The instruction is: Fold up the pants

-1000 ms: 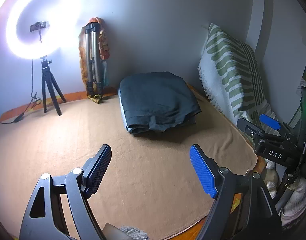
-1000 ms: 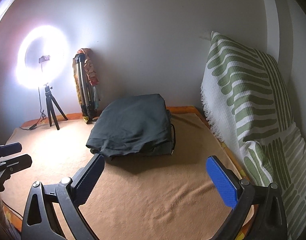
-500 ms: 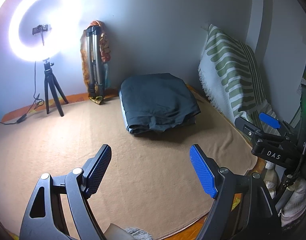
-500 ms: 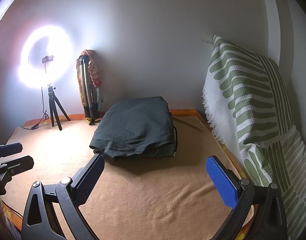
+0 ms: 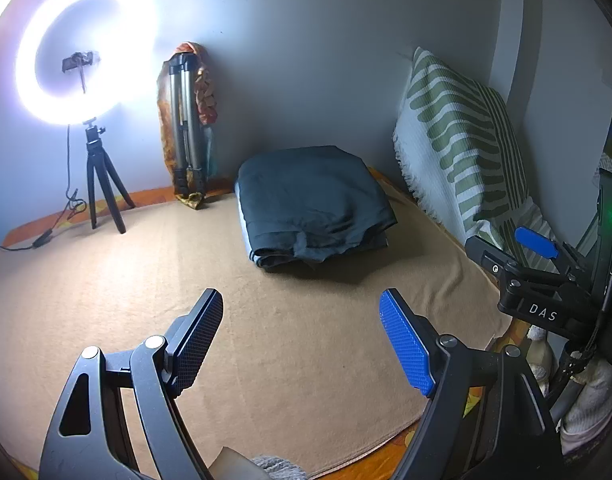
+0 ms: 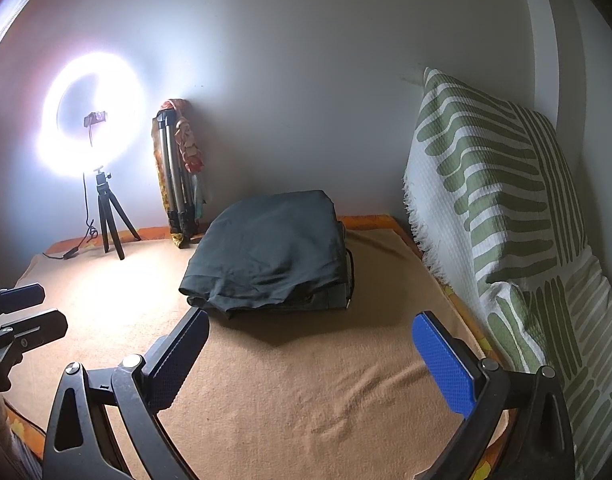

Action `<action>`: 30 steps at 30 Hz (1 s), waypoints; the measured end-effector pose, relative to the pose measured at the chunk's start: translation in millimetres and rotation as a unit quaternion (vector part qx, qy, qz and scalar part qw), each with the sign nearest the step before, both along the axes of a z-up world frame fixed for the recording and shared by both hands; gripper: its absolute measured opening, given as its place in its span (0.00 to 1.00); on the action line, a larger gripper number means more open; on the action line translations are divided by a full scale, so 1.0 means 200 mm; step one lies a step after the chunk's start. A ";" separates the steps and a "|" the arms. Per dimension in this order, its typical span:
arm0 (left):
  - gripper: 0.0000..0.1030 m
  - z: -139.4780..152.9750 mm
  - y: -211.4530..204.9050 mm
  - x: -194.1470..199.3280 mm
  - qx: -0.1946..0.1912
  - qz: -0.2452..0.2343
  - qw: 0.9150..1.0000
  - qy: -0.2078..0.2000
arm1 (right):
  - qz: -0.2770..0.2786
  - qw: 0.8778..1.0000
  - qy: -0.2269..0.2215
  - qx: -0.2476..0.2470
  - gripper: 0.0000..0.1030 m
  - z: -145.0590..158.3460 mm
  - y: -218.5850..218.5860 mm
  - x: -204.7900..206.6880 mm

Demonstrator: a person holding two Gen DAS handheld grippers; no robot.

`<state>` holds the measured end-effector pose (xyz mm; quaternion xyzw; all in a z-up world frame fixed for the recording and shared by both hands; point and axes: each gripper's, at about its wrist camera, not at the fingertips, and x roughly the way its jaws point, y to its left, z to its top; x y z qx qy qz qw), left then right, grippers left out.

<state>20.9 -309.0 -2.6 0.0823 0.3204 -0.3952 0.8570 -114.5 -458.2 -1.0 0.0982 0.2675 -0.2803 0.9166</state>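
Both grippers, left (image 5: 300, 332) and right (image 6: 310, 356), hang spread wide and hold nothing, well short of the folded dark pants (image 5: 312, 204) lying on the tan blanket (image 5: 146, 280) near the wall.

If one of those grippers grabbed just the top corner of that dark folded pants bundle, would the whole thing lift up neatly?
Probably not. The folded pants look like soft, floppy cloth in loose stacked layers, so a corner pinch would likely peel up the top layer and undo the fold. The rumpled front edge suggests the layers shift easily. Pushed across the tan blanket, they would probably bunch rather than slide.
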 end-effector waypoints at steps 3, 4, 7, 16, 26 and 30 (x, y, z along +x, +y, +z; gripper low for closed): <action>0.78 0.00 0.00 0.00 0.000 0.001 1.000 -0.001 | 0.000 1.000 0.000 0.000 1.00 0.00 0.00 0.00; 0.78 0.00 0.00 0.00 0.000 0.001 1.000 0.000 | 0.000 1.000 0.000 0.001 1.00 0.00 0.00 0.00; 0.78 -0.01 0.00 0.00 0.000 0.001 1.000 0.000 | 0.001 1.000 0.000 0.002 1.00 -0.01 0.00 0.01; 0.78 -0.01 -0.01 0.00 0.001 0.001 1.000 0.000 | 0.002 1.000 0.000 0.005 1.00 -0.01 0.01 0.01; 0.78 -0.02 -0.01 0.00 0.002 0.000 1.000 0.001 | 0.001 1.000 -0.001 0.007 1.00 -0.02 0.00 0.01; 0.78 -0.02 -0.01 0.00 0.002 0.001 1.000 0.001 | 0.002 1.000 0.000 0.010 1.00 -0.02 0.00 0.01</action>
